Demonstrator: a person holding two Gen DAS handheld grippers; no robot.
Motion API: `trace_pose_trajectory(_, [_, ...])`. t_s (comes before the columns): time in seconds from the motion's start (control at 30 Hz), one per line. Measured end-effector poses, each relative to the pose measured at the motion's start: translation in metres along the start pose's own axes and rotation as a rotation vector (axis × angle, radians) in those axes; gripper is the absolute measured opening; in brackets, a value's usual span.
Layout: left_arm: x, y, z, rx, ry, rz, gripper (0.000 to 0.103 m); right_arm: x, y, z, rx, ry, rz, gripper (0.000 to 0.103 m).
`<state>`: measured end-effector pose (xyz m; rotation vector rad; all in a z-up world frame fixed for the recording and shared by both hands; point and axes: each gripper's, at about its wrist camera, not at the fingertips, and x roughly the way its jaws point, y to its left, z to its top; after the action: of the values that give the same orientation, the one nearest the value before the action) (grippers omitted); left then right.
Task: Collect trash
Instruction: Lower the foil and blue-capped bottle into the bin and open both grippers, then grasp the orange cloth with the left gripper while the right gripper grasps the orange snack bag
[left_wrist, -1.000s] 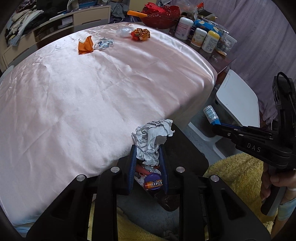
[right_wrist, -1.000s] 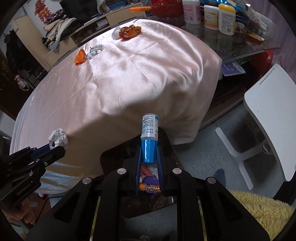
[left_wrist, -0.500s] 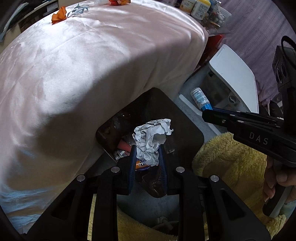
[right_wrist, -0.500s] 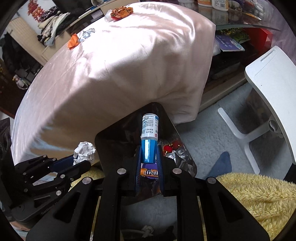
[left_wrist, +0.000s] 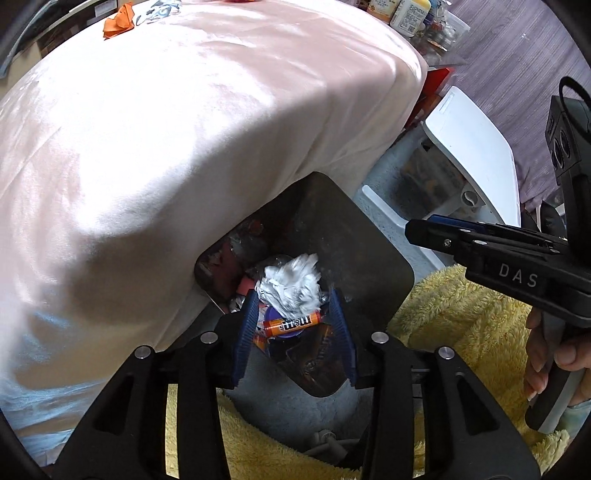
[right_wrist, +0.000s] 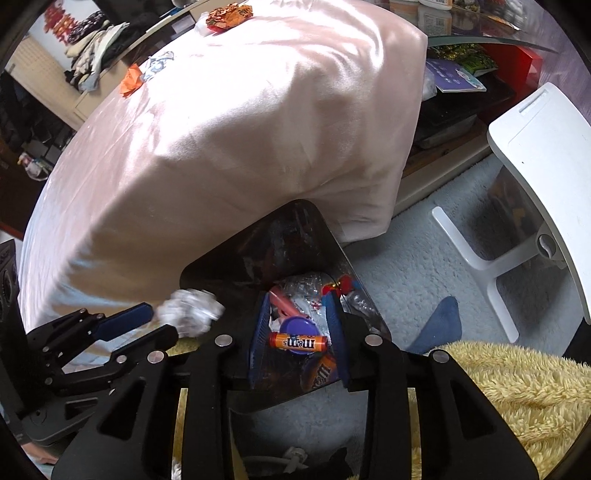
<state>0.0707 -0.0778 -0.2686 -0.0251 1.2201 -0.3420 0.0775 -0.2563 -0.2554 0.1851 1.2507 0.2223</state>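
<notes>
A black trash bin (left_wrist: 369, 240) stands on the floor against the pink-clothed table (left_wrist: 184, 129). My left gripper (left_wrist: 293, 299) hangs over the bin with its jaws opening. A crumpled white paper ball (left_wrist: 291, 288) sits blurred just past the blue pads, loose from them. In the right wrist view the ball (right_wrist: 190, 312) is off the tips of the left gripper (right_wrist: 162, 323). My right gripper (right_wrist: 297, 302) is over the bin (right_wrist: 229, 266), jaws opening with nothing between them. Below lie an orange candy tube (right_wrist: 297, 341) and a purple lid (right_wrist: 297, 326). A person's hand (left_wrist: 554, 354) holds the right gripper (left_wrist: 421, 225).
On the far tabletop lie an orange wrapper (right_wrist: 131, 79), a silvery wrapper (right_wrist: 159, 62) and a red-gold wrapper (right_wrist: 229, 16). A white side table (right_wrist: 543, 155) stands to the right. A yellow fluffy rug (left_wrist: 461, 314) lies beside the bin. Bottles (left_wrist: 406, 11) crowd the far right.
Both grippers sank toward the bin and their jaws spread. The blue-capped bottle has left the right gripper. The paper ball has come free of the left pads.
</notes>
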Motion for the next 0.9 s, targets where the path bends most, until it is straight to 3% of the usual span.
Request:
trace_pose_trajectory(0.2, [-0.03,0.006,0.006,0.002,-0.061,-0.003,0.056,-0.015,-0.006,0.008,0.026,-0.038,0.001,0.047])
trace_pose_trajectory(0.33, [-0.062,0.016,0.014,-0.004,-0.127,0.005,0.063,-0.041,-0.006,0.022,0.035,-0.116,0.017,0.055])
trace_pose_trajectory(0.63, [-0.105,0.057,0.053,-0.068,-0.23,0.106,0.064,-0.068,0.004,0.078,0.007,-0.214,0.013,0.056])
trace_pose_trajectory(0.9, [-0.113,0.102,0.107,-0.137,-0.263,0.17,0.064,-0.057,0.034,0.141,-0.042,-0.233,0.035,0.06])
